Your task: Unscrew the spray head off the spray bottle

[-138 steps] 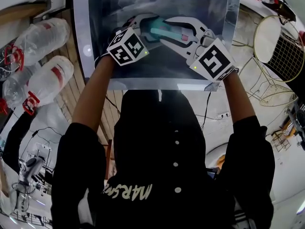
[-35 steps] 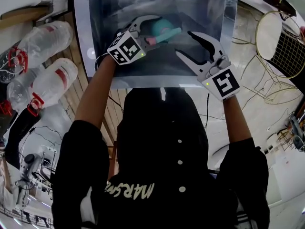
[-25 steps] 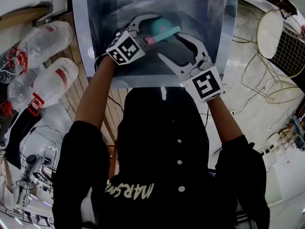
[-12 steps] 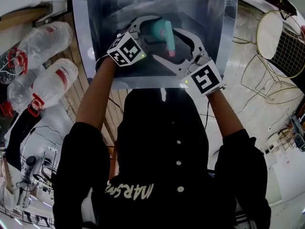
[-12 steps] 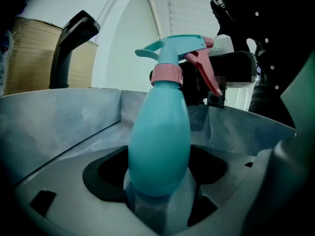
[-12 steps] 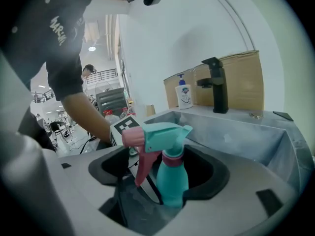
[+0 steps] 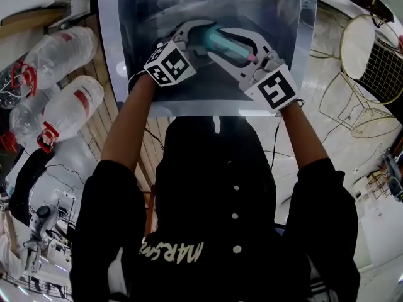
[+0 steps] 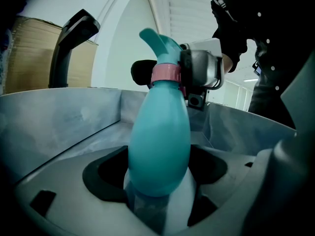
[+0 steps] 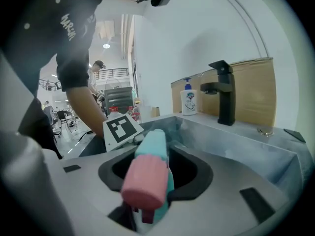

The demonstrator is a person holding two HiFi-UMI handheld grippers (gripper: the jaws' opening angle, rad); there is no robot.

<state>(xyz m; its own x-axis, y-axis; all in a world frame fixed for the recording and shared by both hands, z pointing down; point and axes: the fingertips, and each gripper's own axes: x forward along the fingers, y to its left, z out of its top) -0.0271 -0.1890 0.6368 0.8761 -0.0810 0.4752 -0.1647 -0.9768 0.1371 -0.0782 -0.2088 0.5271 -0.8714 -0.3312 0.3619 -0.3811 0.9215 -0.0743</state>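
Cannot see spray bottle base within left gripper, nor read soap bottle label beyond right gripper.

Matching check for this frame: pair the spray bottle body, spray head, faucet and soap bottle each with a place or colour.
1. spray bottle body
2. spray head
3. faucet
4. soap bottle

A. black
B. clamped in the right gripper
C. white, beside the faucet
D. clamped in the left gripper

Pairs: 1-D, 2-B, 3-A, 4-C
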